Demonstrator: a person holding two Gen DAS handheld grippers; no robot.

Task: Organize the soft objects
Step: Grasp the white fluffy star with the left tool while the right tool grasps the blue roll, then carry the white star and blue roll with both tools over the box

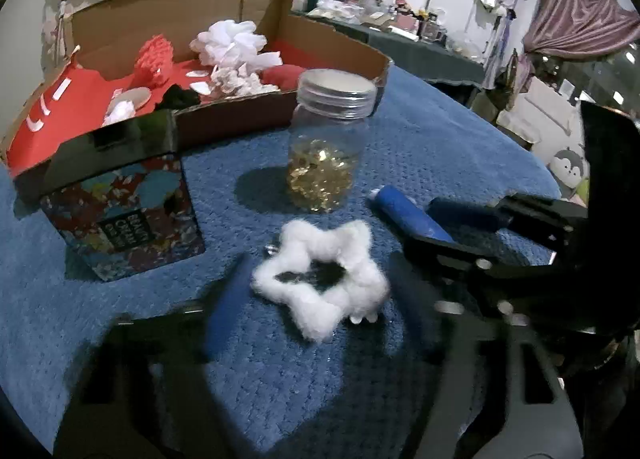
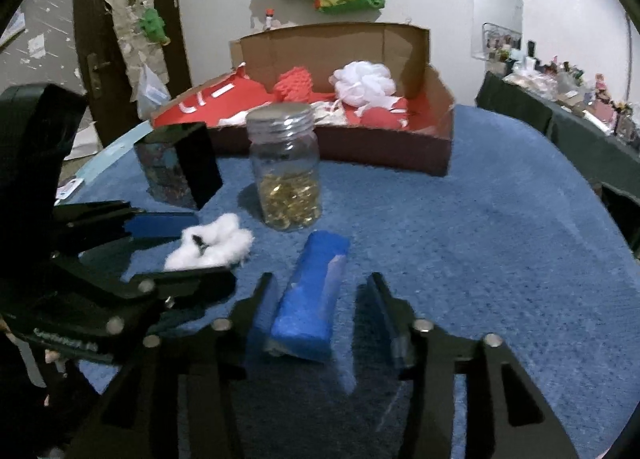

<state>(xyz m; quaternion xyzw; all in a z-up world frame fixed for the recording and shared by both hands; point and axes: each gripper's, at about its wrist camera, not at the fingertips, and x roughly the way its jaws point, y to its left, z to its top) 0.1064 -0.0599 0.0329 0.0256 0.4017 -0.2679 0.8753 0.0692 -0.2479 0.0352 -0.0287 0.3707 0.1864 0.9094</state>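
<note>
Left wrist view: left tongs half spread, flanking white fluffy star flat on blue tabletop; pad contact cannot tell. Beyond: lidded jar, patterned tin, cardboard box with white pouf.

Right wrist view: right tongs narrow, astride blue roll; left pad touching, right pad apart. Star left of them, inside left tongs.
</note>
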